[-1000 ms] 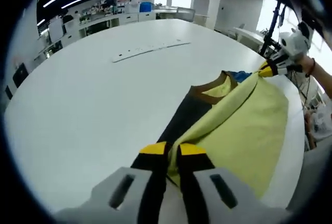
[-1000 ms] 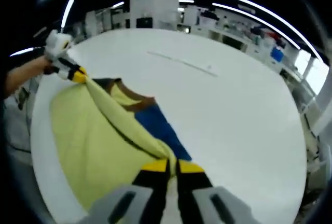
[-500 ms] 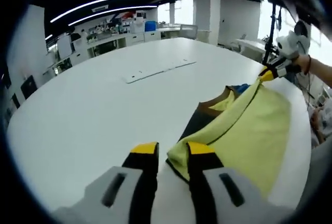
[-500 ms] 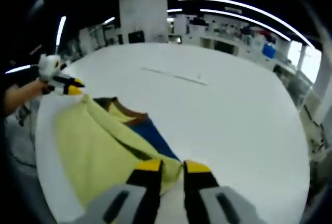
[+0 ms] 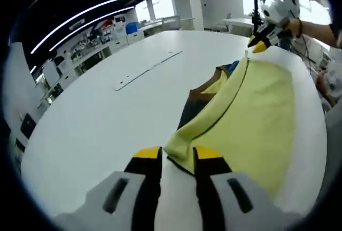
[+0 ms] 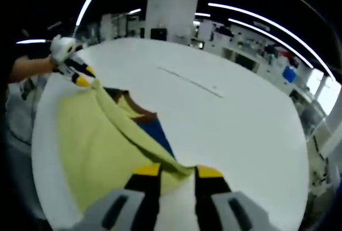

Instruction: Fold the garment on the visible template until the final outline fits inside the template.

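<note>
Mid-fold: both jaws spread, left gripper (image 5: pixel 177 159) and right gripper (image 6: pixel 178 173) beside the garment (image 5: pixel 255 114) fold on tabletop (image 5: pixel 107 118); next probably regrasp an edge.

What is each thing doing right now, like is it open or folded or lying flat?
Shirt: partly folded, yellow side up, its folded edge running between the two grippers, collar showing.
Left gripper: open, the shirt's corner between its jaws.
Right gripper: open, the shirt's edge between its jaws.
White strip: lying flat on the table, apart from the shirt.
Table: white, holding the shirt.
</note>
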Available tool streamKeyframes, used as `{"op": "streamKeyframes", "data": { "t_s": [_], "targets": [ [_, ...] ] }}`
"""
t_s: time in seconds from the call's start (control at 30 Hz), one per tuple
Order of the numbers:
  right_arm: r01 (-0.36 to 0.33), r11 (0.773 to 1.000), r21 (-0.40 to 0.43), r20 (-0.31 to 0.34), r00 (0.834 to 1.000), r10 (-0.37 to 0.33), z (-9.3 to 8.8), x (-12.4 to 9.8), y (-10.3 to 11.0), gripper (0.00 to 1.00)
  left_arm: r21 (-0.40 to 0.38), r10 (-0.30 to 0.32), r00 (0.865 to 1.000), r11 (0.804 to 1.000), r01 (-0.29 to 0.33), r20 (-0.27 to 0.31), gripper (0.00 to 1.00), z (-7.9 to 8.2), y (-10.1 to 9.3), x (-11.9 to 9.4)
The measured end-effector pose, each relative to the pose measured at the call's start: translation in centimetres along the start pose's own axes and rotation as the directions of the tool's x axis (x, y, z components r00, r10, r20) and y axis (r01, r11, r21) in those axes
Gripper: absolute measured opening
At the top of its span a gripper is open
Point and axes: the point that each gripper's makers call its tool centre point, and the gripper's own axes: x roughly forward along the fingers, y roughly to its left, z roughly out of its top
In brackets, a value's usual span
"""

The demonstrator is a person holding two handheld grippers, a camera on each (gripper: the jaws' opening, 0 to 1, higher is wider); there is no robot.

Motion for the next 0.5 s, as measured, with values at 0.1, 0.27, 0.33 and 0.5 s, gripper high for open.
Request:
{"op": "streamKeyframes", "data": {
  "t_s": [0.1,0.27,0.33,0.5],
  "targets": [
    [-0.009,0.999,-0.044,-0.018,1.0,0.008,-0.4,0.9,-0.2,0.26,0.098,0.005,0.999,0.995,-0.001,-0.044,0.19,-0.7,0.2,0.2],
    [-0.034,0.999,-0.024,-0.033,0.999,0.033,-1.1,2.8,-0.7,0.2,0.091,-0.006,0.996,0.996,0.014,-0.084,0.19,-1.5,0.0,0.9],
    [-0.04,0.999,-0.021,-0.039,0.998,0.039,-1.4,3.2,-0.8,0.15,0.079,-0.004,0.997,0.997,0.01,-0.073,0.17,-1.4,0.5,1.2],
    [-0.042,0.999,-0.019,-0.051,0.998,0.041,-1.6,3.5,-0.9,0.03,0.016,0.017,0.995,1.0,-0.015,-0.095,0.11,-1.5,1.3,1.6]
  ]
}}
